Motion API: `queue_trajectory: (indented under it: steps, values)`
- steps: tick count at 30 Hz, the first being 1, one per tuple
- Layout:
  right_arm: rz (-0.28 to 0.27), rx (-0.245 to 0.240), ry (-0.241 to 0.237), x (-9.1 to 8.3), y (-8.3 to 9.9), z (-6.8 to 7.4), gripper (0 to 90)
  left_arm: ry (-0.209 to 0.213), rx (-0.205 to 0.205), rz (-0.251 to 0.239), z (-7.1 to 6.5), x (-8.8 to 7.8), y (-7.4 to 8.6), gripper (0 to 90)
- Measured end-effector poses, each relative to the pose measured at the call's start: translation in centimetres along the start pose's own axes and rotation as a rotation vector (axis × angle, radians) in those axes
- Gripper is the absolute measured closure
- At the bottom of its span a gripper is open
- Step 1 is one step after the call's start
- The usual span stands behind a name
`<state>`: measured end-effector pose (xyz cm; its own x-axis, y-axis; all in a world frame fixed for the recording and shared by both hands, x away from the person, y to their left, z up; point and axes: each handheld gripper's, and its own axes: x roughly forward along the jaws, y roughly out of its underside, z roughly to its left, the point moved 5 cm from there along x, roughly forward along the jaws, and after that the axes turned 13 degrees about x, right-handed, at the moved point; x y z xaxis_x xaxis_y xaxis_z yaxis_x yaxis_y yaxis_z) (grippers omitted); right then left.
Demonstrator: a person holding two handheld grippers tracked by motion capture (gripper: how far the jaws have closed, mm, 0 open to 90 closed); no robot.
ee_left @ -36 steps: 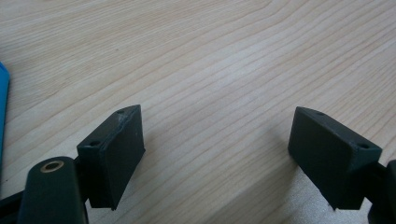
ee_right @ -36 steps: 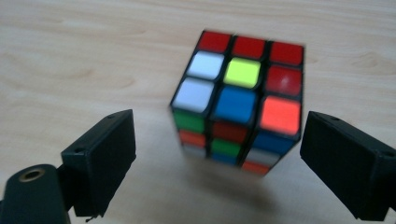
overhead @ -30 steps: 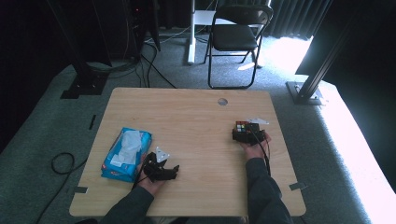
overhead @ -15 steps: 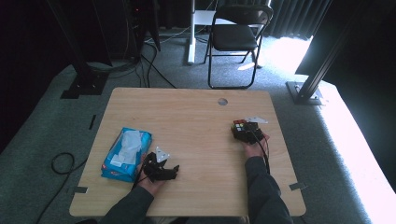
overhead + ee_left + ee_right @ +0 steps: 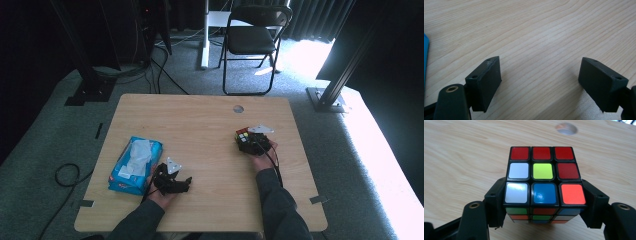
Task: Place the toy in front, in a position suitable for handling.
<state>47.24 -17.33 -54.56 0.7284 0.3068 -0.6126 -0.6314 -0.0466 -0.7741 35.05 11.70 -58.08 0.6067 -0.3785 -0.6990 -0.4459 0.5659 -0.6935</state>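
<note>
While both hands rest on the wooden table (image 5: 200, 125), the findings stand as follows.

Right gripper (image 5: 254, 143): its jaws have just been closing and now pinch a puzzle cube (image 5: 543, 180) between the two pads, one on each side face.
Puzzle cube: held in the right gripper close to the table's right edge, roughly midway along it — the top face shows a red row, then white, yellow-green and red, then white, blue and orange-red.
Left gripper (image 5: 175, 182): jaws spread wide over bare wood, nothing between them — it sits near the table's front edge, left of centre.
Tissue pack (image 5: 135, 164): blue, lying flat just beside the left gripper, toward the table's left edge.
Cable hole (image 5: 238, 108): round, near the table's far edge, beyond the cube.
</note>
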Motion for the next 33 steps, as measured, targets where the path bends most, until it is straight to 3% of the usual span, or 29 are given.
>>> queue_trajectory:
  steps: [4,20,33]
  values:
    - [0.017,-0.044,-0.03,0.1,0.3,1.3,33.5,0.0,0.0,0.0,0.0,0.0,0.0,18.5]
    - [0.048,-0.12,-0.183,0.1,0.9,7.1,33.5,0.0,0.001,0.0,0.0,0.0,0.0,18.4]
    - [0.072,-0.197,-0.247,-0.1,1.9,10.4,33.5,-0.001,0.001,-0.001,0.0,0.0,0.0,18.5]
